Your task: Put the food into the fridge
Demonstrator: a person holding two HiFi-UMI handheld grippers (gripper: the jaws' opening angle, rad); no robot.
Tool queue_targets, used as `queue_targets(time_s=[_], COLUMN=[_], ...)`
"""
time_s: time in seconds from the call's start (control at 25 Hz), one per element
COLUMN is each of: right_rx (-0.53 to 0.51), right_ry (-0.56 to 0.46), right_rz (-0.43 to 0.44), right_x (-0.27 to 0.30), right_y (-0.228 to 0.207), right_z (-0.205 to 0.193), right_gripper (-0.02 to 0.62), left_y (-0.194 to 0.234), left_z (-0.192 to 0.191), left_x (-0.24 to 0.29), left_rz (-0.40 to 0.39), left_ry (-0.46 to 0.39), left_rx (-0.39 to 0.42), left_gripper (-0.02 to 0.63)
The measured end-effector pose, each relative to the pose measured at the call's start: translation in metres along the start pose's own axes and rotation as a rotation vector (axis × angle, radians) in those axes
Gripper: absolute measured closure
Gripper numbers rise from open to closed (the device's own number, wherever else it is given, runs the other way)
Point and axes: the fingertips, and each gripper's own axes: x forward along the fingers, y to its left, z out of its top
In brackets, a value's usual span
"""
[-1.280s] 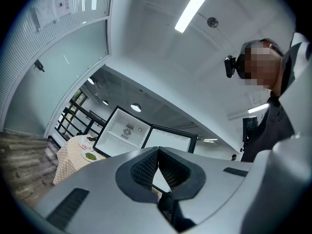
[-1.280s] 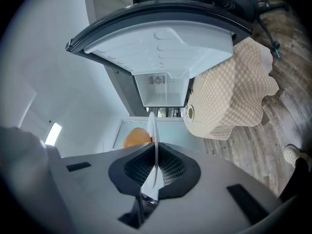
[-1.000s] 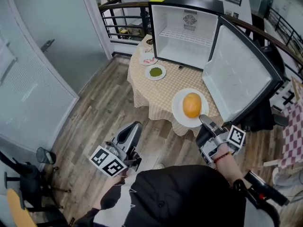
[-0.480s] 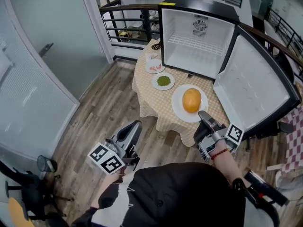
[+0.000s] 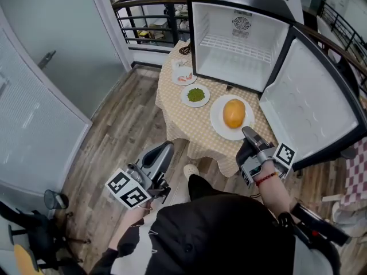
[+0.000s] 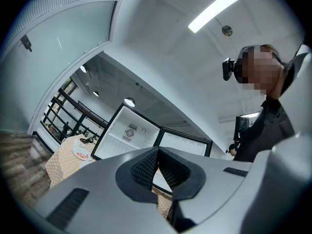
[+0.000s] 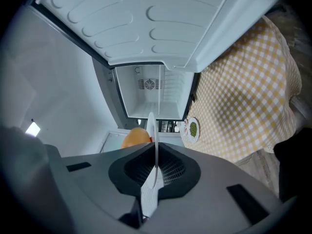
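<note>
An orange round food (image 5: pixel 234 113) lies on a white plate (image 5: pixel 221 125). My right gripper (image 5: pixel 248 133) is shut on that plate's near rim and holds it over the front of the checked table (image 5: pixel 183 119). In the right gripper view the plate (image 7: pixel 151 130) shows edge-on between the pads, with the orange food (image 7: pixel 135 137) behind it. The small fridge (image 5: pixel 238 39) stands open and empty at the back of the table. My left gripper (image 5: pixel 163 152) hangs low at the left, away from the table. Its pads (image 6: pixel 146 167) meet with nothing between them.
A plate of green food (image 5: pixel 196 95) and a plate of pink food (image 5: pixel 184 77) sit on the table left of the fridge. The fridge door (image 5: pixel 315 102) swings out to the right. A glass wall (image 5: pixel 40 79) and a railing (image 5: pixel 143 22) border the wooden floor.
The right gripper has carried the plate with the orange food closer to the open fridge. The person has stepped forward, and a foot now shows below the table edge.
</note>
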Motion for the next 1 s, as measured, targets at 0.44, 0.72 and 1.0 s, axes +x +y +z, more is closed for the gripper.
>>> queue_targets(time_s=[0.44, 0.72, 1.0], right_rx=[0.003, 0.024, 0.037], right_ry=[-0.016, -0.075, -0.115], right_rz=[-0.028, -0.051, -0.09], right_x=[0.089, 0.16, 0.23], right_y=[-0.024, -0.05, -0.084], right_z=[0.033, 0.066, 0.104], right_gripper=[0.572, 0.572, 0.572], left_y=[0.078, 0.145, 0.206], left_z=[-0.003, -0.016, -0.033], left_x=[0.058, 0.113, 0.152], left_rz=[-0.056, -0.096, -0.122], left_ry=[0.067, 0.15, 0.262], left_rx=[0.003, -0.037, -0.013], left_gripper=[0.592, 0.592, 0.592])
